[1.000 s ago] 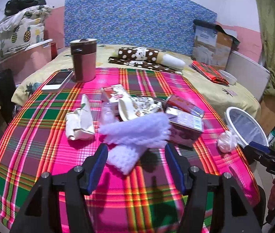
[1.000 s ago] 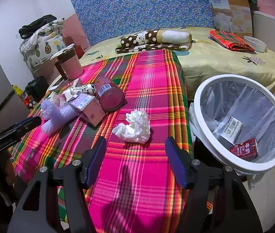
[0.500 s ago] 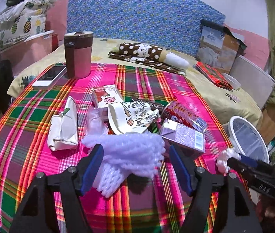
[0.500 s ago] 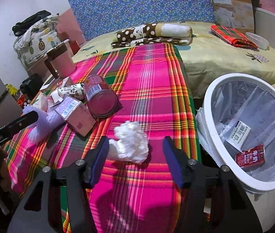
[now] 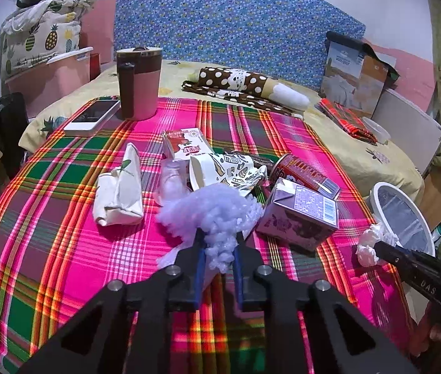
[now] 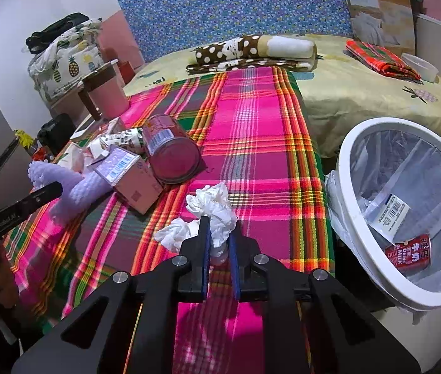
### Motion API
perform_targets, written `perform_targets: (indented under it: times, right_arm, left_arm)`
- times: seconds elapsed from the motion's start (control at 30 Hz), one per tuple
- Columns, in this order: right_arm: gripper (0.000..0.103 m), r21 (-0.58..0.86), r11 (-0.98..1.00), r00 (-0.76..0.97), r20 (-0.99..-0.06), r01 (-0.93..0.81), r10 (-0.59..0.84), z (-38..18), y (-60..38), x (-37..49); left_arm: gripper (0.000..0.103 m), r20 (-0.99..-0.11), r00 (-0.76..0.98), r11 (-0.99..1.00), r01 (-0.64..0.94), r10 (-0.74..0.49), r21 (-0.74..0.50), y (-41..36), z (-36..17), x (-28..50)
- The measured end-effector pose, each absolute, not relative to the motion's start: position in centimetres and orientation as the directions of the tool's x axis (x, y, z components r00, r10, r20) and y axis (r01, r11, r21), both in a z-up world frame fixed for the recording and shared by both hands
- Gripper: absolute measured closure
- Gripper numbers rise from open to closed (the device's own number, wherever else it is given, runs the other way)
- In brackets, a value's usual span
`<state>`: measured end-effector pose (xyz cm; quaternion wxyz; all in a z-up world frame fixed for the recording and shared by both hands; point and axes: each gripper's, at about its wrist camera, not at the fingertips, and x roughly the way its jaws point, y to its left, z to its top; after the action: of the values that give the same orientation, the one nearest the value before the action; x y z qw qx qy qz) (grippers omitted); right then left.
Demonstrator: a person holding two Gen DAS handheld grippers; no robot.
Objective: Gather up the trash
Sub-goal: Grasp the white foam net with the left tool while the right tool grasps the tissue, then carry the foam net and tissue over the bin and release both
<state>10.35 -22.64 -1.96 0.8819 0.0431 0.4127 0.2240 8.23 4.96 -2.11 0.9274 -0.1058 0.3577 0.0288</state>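
Note:
My left gripper (image 5: 217, 240) is shut on a lilac foam net sleeve (image 5: 214, 208) lying on the plaid cloth; the sleeve also shows in the right wrist view (image 6: 77, 184). My right gripper (image 6: 219, 230) is shut on a crumpled white tissue (image 6: 211, 208), which also shows in the left wrist view (image 5: 368, 243). A white trash bin (image 6: 354, 218) with a clear liner stands to the right of the table; it holds a red milk carton (image 6: 407, 254). More trash lies in a pile: a purple carton (image 5: 298, 215), a red can (image 5: 301, 171), a paper cup (image 5: 220, 171) and a white paper bag (image 5: 120, 187).
A pink and brown tumbler (image 5: 139, 84) and a white phone (image 5: 92, 118) stand at the far left of the plaid cloth (image 5: 64, 233). A bed with a polka-dot roll (image 5: 245, 81) lies behind. The bin shows in the left wrist view (image 5: 404, 218) at the table's right edge.
Both grippers moved forward and closed: the left one onto the foam net sleeve, the right one onto the tissue. Both were open and empty before.

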Motion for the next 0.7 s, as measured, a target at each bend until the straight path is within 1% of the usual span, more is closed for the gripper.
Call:
perform_targets:
  times: [0.03, 0.37, 0.7]
  right_arm:
    - [0.090, 0.261, 0.895, 0.561, -0.706, -0.362, 0.433, -1.8, -22.6, 10.2]
    - [0.090, 0.265, 0.894, 0.592, -0.675, -0.362, 0.440, -0.6, -23.0, 9.3]
    - [0.090, 0.261, 0.904, 0.636, -0.645, -0.339, 0.425, 0.6, -24.4, 8.3]
  left_arm:
    - [0.090, -0.665, 0.746, 0.976, -0.128, -0.020, -0.173, 5.0, -1.9, 8.0]
    - [0.091, -0.610, 0.791, 0.983, -0.061, -0.058, -0.173, 3.9, 0.7, 6.1]
    - [0.091, -0.579, 0.800, 0.984, 0.068, -0.154, -0.167, 0.0, 2.0, 5.6]
